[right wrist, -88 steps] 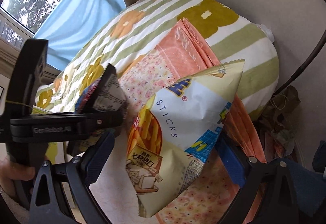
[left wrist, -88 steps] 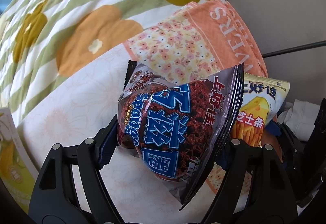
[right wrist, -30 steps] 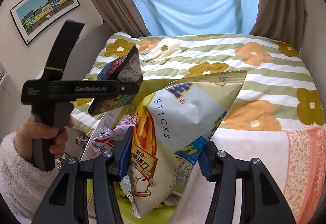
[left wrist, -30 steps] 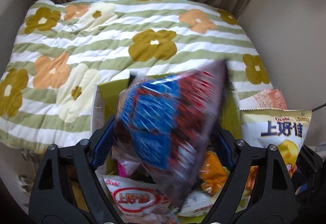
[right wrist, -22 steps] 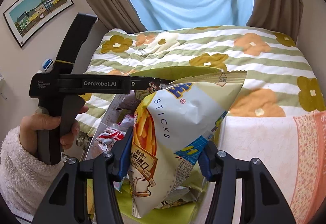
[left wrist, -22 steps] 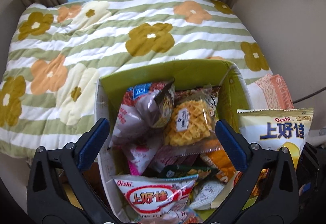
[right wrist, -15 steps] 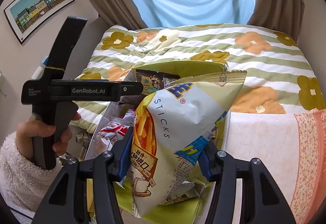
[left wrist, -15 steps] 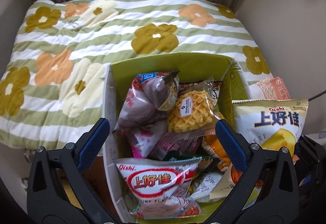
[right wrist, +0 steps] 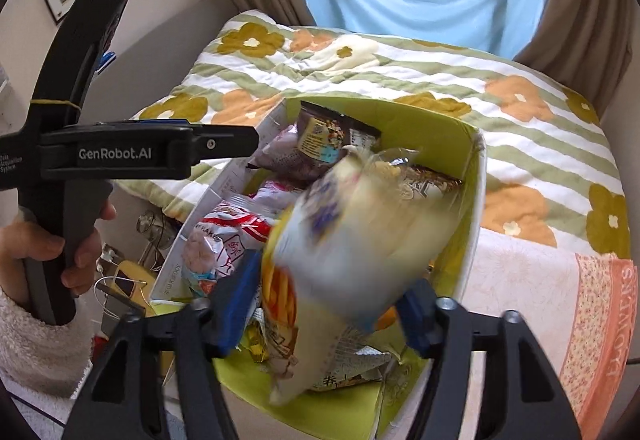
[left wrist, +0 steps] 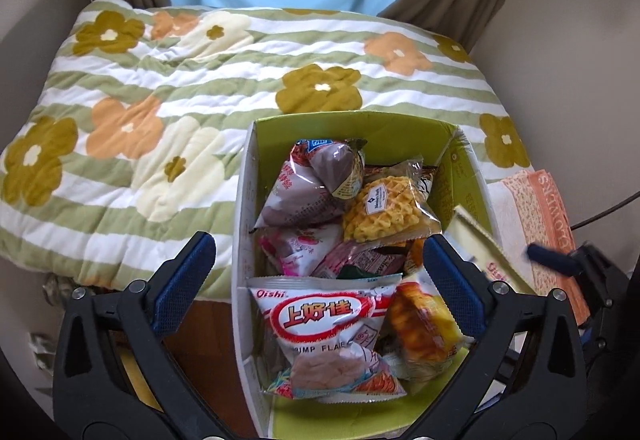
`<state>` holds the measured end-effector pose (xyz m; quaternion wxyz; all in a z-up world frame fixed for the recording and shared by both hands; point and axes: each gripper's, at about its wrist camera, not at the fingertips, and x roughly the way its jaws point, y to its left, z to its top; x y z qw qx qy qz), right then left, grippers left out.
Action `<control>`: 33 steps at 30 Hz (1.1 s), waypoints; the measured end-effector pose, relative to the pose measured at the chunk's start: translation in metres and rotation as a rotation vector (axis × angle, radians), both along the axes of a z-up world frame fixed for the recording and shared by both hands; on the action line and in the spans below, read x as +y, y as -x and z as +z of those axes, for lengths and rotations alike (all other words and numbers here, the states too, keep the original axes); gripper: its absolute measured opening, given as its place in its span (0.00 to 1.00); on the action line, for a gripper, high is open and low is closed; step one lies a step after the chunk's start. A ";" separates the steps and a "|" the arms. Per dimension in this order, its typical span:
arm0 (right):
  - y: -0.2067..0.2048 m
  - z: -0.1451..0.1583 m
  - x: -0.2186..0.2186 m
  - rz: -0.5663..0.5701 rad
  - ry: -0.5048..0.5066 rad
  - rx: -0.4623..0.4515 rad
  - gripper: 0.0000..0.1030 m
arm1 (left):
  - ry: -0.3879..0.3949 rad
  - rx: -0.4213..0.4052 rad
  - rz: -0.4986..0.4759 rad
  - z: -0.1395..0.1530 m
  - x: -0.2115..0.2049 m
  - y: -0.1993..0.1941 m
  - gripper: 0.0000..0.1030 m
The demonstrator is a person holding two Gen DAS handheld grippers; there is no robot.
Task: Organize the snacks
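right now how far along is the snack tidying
Mostly done: the green box already holds many packs, including a waffle pack and an Oishi shrimp flakes bag. The left gripper is open and empty above it. The right gripper has just been opening, and the blurred cheese sticks bag is dropping in. No other loose snacks show.

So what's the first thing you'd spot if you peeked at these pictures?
A green box stuffed with snack packets sits at the edge of a flowery striped quilt. A blurry cheese sticks bag is between the right tongs, whose jaws have just been opening, right above the box. The left tongs hang open and empty.
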<state>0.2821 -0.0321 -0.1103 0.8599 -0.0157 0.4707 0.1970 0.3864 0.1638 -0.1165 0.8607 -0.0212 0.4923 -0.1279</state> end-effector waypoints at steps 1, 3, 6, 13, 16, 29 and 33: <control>0.000 0.001 -0.001 -0.018 0.016 -0.017 1.00 | -0.002 -0.001 0.005 0.001 0.001 0.004 1.00; 0.003 0.004 -0.007 -0.068 0.037 -0.051 1.00 | -0.004 -0.007 0.016 0.004 0.003 0.012 1.00; 0.009 0.009 -0.019 -0.125 0.007 -0.053 1.00 | -0.004 -0.015 0.031 0.010 0.005 0.024 1.00; 0.036 0.027 -0.037 -0.138 -0.008 -0.098 1.00 | -0.023 -0.082 0.068 0.040 -0.008 0.068 1.00; 0.055 0.043 -0.049 -0.132 -0.014 -0.147 1.00 | -0.038 -0.123 0.076 0.057 -0.020 0.094 1.00; 0.197 0.133 -0.156 -0.302 -0.002 -0.388 1.00 | -0.039 -0.448 0.123 0.128 -0.101 0.288 1.00; 0.241 0.139 -0.175 -0.361 0.019 -0.427 1.00 | -0.073 -0.516 0.131 0.132 -0.116 0.333 1.00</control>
